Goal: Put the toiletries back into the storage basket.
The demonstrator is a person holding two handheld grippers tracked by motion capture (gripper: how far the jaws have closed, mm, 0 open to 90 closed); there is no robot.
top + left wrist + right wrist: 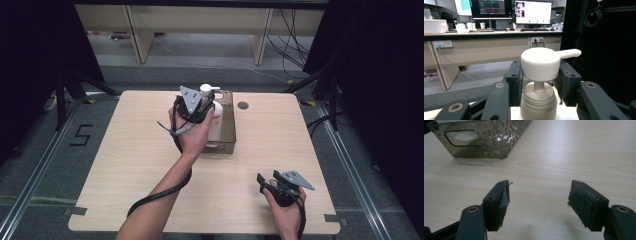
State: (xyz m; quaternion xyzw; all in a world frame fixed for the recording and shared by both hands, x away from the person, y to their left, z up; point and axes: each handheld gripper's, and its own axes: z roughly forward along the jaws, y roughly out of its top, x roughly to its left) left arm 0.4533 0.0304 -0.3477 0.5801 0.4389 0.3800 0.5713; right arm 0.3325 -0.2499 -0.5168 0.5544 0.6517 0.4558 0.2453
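Note:
A white pump bottle (216, 111) stands upright in a smoky see-through bin (228, 131) at the far middle of the table. My left gripper (196, 106) is over the bin's left side and shut on the bottle. In the left gripper view the pump head (539, 63), with its spout pointing right, sits between the two pads (514, 77) of the left gripper (540, 73), above the ribbed collar (538, 102). My right gripper (276, 184) rests low near the table's front right. Its jaws stand wide apart over bare wood, so the right gripper (539, 195) is open with nothing between them.
The wooden table (130, 150) has a round cable hole (243, 105) just right of the bin. The bin's end wall with a handle cutout (464, 137) lies ahead and left of the right gripper. Desks with monitors (532, 12) stand beyond the table.

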